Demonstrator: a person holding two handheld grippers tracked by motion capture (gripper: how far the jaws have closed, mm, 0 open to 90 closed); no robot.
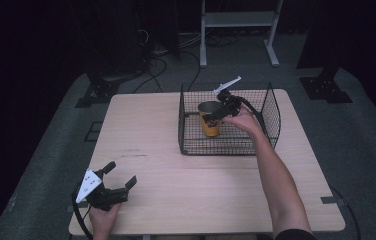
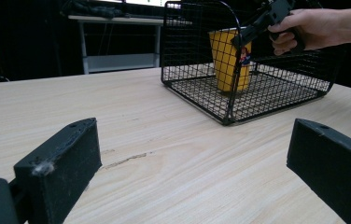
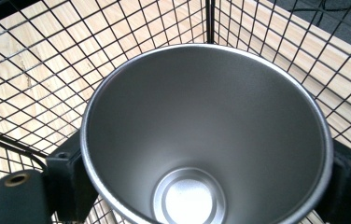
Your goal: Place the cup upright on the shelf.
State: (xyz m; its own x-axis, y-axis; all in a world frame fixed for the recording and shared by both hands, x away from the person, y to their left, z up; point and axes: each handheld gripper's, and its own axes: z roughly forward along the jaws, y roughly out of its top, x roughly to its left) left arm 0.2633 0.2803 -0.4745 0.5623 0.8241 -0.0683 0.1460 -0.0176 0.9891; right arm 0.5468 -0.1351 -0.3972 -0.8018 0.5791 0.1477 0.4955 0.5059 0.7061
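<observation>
Fingers (image 3: 66, 179) of the right gripper (image 1: 219, 111) clamp the yellow steel tumbler (image 1: 209, 120) on both sides, upright inside the wire basket (image 1: 271, 116). Likely rigid, light, slick-walled; grip just below its rim. Left gripper (image 1: 121, 176) fingers spread apart, empty, over the desk (image 1: 176, 190).

In the right gripper view, the cup's (image 3: 206, 140) lower rim is cut off by the bottom edge, and its body hides most of both jaws of the right claw (image 3: 206, 186). In the left gripper view, basket (image 2: 239, 88) wire crosses the cup's small printed figure (too small to make out).
</observation>
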